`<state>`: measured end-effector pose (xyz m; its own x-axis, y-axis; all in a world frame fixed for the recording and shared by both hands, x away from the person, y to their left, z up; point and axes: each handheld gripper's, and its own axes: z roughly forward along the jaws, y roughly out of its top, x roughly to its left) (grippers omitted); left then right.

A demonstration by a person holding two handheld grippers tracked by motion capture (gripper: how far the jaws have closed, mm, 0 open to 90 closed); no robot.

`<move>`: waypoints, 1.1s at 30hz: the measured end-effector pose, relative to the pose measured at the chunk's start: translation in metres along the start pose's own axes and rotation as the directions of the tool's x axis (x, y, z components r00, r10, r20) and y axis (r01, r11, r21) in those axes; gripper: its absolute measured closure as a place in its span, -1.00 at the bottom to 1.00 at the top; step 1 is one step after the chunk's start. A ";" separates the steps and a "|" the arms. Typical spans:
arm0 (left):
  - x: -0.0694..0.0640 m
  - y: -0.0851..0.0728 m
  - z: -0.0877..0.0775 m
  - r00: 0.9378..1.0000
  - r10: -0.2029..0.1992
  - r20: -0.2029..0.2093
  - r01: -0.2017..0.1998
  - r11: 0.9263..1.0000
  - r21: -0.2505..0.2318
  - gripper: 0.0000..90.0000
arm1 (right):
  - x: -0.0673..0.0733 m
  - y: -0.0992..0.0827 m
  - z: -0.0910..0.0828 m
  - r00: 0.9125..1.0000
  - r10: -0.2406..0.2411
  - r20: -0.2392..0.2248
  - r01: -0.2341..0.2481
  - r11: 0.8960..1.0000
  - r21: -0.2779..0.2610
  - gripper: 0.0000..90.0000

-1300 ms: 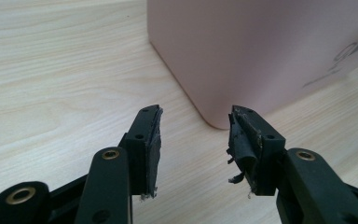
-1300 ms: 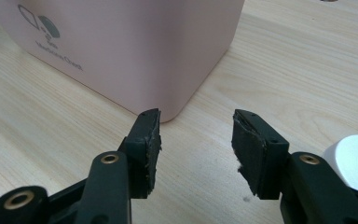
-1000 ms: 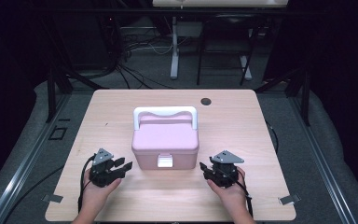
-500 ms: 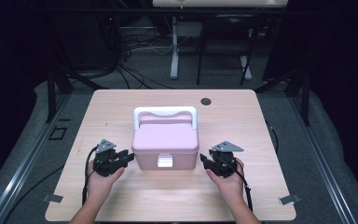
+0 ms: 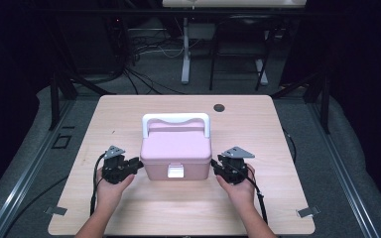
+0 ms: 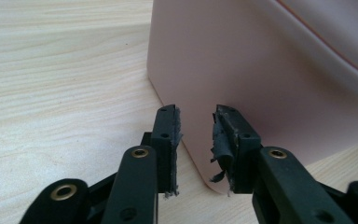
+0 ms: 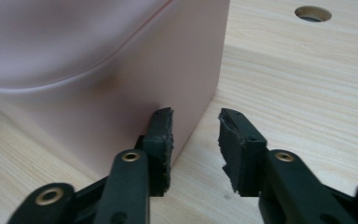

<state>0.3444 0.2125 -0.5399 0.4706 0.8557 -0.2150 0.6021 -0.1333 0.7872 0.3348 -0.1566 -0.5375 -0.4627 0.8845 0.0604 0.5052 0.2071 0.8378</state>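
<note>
A pink box [image 5: 176, 148] with a white handle [image 5: 176, 119] and a white front latch [image 5: 174, 172] stands mid-table. My left gripper [image 5: 138, 164] sits at its left side wall, tips almost at the wall. The right gripper [image 5: 213, 166] sits likewise at the right side. In the left gripper view the jaws [image 6: 196, 114] stand partly apart before the pink wall [image 6: 261, 70]. In the right gripper view the gripper [image 7: 196, 116] stands at the box's corner [image 7: 98, 70]. Both pairs of jaws have just been closing, with nothing between them.
The wooden table [image 5: 129, 109] has a round cable hole [image 5: 219, 107] at the back right, also in the right gripper view as a hole [image 7: 313, 13]. Dark floor, cables and stand legs lie beyond the far edge.
Both hands have slid inward across the table toward the box's sides. Each gripper's jaws stand narrower than before.
</note>
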 end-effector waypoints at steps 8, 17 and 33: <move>-0.007 -0.001 -0.001 0.999 0.029 -0.015 -0.029 1.000 -0.005 0.77 | 0.010 -0.002 0.001 1.000 0.010 0.026 -0.010 1.000 -0.005 0.86; -0.014 -0.002 -0.002 0.997 0.064 -0.032 -0.064 0.998 -0.004 0.96 | 0.020 -0.003 0.001 0.997 -0.038 0.070 0.039 0.999 -0.009 1.00; -0.016 -0.006 -0.006 0.998 0.050 -0.025 -0.050 0.999 -0.004 1.00 | 0.023 -0.005 -0.005 0.998 -0.035 0.051 0.035 0.999 0.009 1.00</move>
<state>0.3291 0.2023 -0.5375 0.4833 0.8605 -0.1610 0.5751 -0.1735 0.7995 0.3180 -0.1392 -0.5373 -0.4422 0.8969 0.0029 0.4956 0.2416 0.8343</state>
